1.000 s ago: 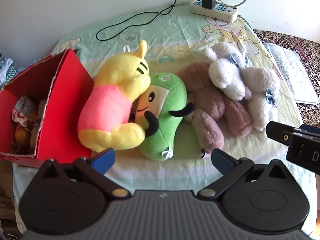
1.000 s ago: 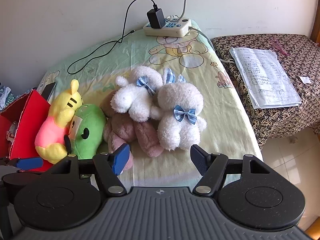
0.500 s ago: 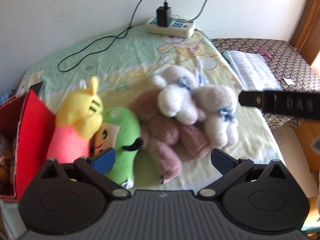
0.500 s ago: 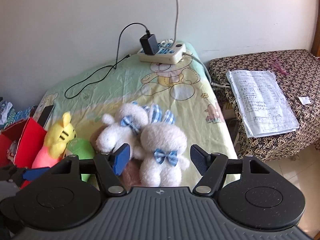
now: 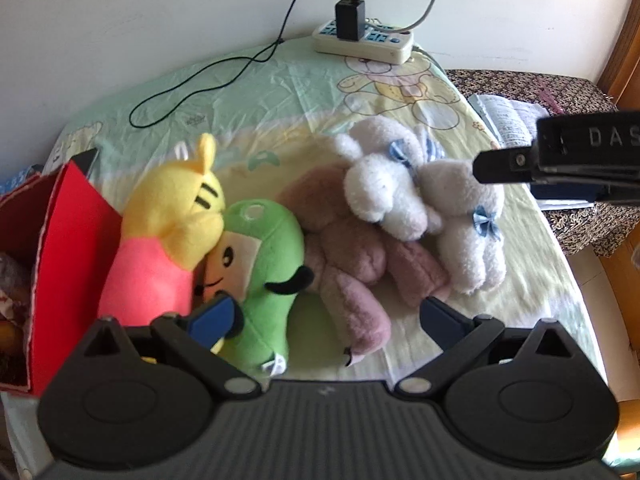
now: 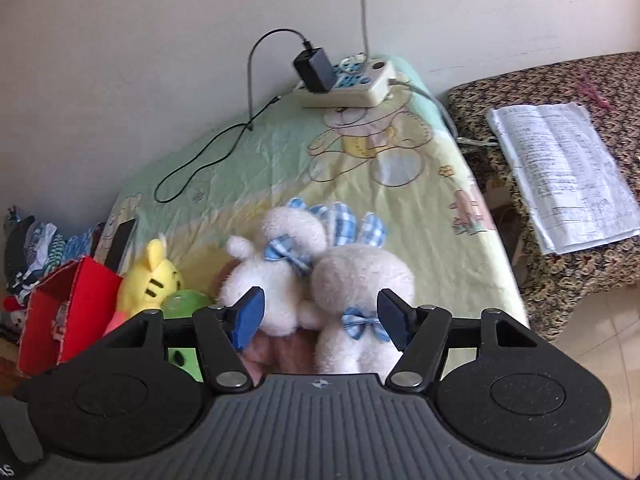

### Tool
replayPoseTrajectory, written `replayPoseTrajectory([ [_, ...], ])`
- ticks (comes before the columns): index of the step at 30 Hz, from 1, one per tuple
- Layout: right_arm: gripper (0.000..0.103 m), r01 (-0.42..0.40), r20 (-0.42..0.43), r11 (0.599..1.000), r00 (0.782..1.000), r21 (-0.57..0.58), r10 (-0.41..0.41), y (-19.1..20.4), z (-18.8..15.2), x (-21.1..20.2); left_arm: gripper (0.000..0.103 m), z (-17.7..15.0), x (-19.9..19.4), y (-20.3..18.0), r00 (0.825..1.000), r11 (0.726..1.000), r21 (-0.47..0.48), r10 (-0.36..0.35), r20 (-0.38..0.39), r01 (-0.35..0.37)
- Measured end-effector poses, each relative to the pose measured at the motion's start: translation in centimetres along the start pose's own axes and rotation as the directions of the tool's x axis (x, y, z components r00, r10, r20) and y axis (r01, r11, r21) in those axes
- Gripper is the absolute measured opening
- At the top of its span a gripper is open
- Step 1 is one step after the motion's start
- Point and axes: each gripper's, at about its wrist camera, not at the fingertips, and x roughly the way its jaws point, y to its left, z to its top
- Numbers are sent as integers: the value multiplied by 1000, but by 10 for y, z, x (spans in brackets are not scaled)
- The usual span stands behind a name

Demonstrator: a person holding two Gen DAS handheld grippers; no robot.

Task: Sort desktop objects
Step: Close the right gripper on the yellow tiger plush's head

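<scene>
**Right gripper lines up on the near white rabbit**

The right gripper (image 6: 320,316) is closing, its pads not yet pressing; the white rabbit (image 6: 360,292) sits between them at 12 o'clock, body running toward the camera. The left gripper (image 5: 324,320) hangs released and empty, farther off. The red box (image 6: 72,312) lies at 9 o'clock on the desk (image 6: 400,184).

The left gripper (image 5: 326,318) points steeply downward, its blue-padded fingers (image 5: 212,318) spread wide with nothing pressed between them. The right gripper (image 6: 320,314) also tilts downward; its jaws are closing, fingers (image 6: 249,314) apart and gripping nothing. Its black body shows sideways in the left wrist view.
</scene>
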Motion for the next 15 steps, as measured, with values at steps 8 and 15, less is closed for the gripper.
replayPoseTrajectory([
  [8,63,-190,-107,974,978,-126,177,78,7,38,100,-36,-6,42,990,988,-56,142,-22,-143],
  [15,62,-277,-207,946,948,-170,241,129,7,81,97,-43,-3,62,982,979,-73,191,-5,-191],
])
